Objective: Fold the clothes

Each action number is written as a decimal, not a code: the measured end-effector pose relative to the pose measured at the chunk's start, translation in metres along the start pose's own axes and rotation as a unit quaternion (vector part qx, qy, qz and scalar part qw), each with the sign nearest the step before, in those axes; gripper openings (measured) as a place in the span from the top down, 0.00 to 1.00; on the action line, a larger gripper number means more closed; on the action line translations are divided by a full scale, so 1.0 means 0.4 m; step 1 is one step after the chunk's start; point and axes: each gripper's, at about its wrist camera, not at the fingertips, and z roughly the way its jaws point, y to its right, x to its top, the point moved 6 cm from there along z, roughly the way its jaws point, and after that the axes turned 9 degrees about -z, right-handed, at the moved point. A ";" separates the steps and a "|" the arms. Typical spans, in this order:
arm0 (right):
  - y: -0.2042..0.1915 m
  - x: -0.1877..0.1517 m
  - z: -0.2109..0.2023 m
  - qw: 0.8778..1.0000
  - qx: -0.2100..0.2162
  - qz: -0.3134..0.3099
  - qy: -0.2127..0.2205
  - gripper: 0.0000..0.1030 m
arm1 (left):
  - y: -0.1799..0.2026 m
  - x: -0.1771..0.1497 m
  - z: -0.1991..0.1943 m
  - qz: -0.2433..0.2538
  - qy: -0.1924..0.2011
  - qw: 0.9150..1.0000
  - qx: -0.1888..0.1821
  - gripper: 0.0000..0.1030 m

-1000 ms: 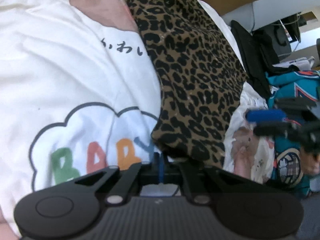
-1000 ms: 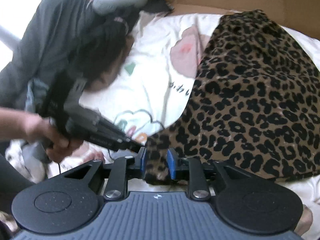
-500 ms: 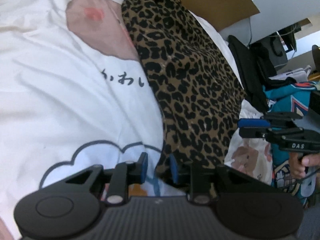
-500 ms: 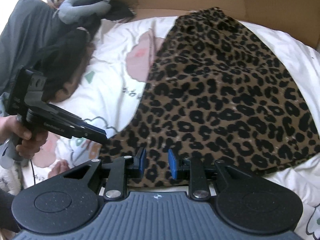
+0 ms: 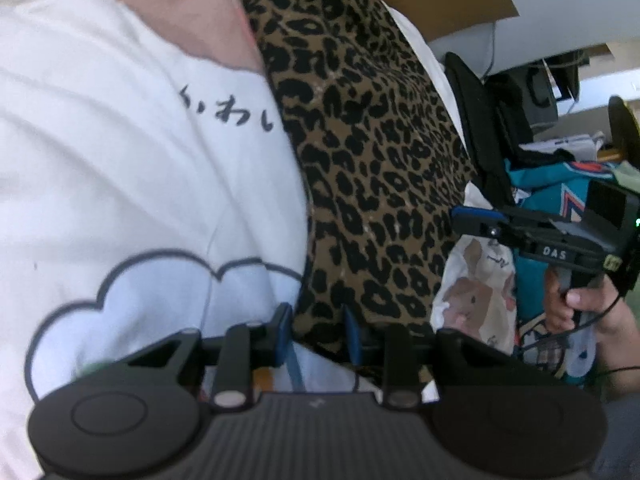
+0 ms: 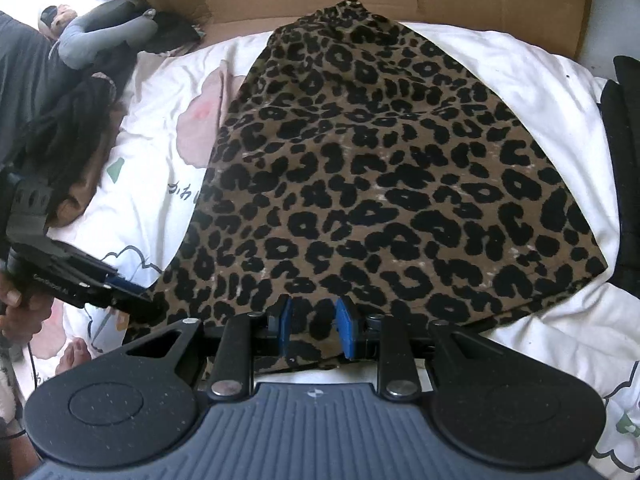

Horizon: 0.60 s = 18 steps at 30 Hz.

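In the left wrist view the left gripper (image 5: 318, 338) has its blue fingers (image 5: 282, 332) parted around the near corner of the brown leopard-print fabric garment (image 5: 368, 168), spread on a white printed bed sheet (image 5: 120, 160), while in the right wrist view the right gripper (image 6: 314, 330) straddles the garment's near hem (image 6: 308, 344), fingers apart, not clamped.

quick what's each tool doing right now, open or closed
Left tool: open, at the leopard-print garment's near hem.
Right tool: open, hem lying between its pads.
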 end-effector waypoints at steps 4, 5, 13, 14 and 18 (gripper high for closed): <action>0.008 -0.004 0.003 1.000 -0.005 0.001 0.001 0.75 | 0.000 -0.009 -0.002 -0.017 0.002 1.000 -0.004 0.73; 0.011 -0.004 0.004 1.000 -0.006 0.002 0.002 0.75 | -0.001 -0.009 -0.002 -0.022 0.004 1.000 -0.004 0.75; 0.041 -0.006 0.014 1.000 -0.027 0.014 -0.001 0.75 | -0.006 -0.012 -0.008 -0.046 0.017 0.999 -0.002 0.90; 0.046 -0.006 0.016 0.999 -0.030 0.015 -0.001 0.75 | -0.003 -0.012 -0.008 -0.044 0.018 0.999 -0.003 0.90; 0.061 -0.007 0.019 0.999 -0.037 0.022 -0.002 0.74 | -0.006 -0.010 0.002 -0.059 0.017 0.998 -0.022 0.73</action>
